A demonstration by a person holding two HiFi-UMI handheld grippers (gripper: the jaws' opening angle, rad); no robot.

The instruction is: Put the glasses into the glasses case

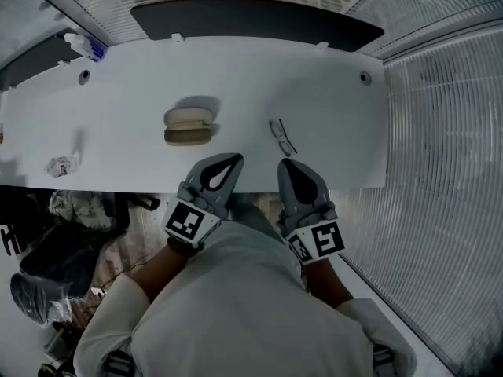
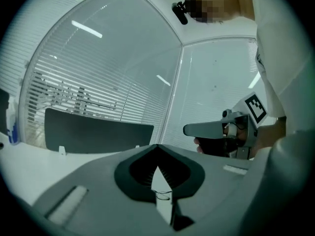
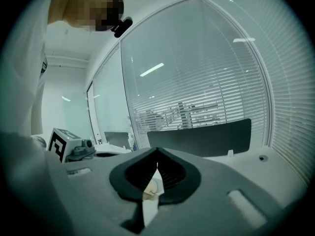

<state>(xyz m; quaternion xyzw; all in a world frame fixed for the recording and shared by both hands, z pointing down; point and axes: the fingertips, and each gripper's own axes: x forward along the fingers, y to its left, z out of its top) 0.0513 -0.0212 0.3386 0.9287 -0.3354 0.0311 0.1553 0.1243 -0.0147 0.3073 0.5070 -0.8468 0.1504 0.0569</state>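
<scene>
Task not begun. Nothing is picked up and nothing is in the case. Glasses lie bare on the white table, just past the near edge, at 12 o'clock from the right gripper. Case sits well apart from them, at 9 o'clock of the glasses and 11 o'clock from the left gripper. Both grippers hang over the near table edge, short of either item. Left gripper: jaws together, tips meeting, nothing between them. Right gripper: same, closed and empty. Left to do, by my reading: open a gripper, take the glasses, carry them across to the case, seat them, maybe close the lid. Glasses look thin and dark-framed, lying flat at a slant; too small to tell whether the arms are folded. Likely light and fiddly to pinch off a flat top. Case is beige, oval, in two stacked halves with a dark gap between, so the lid seems ajar; cannot tell how far.
</scene>
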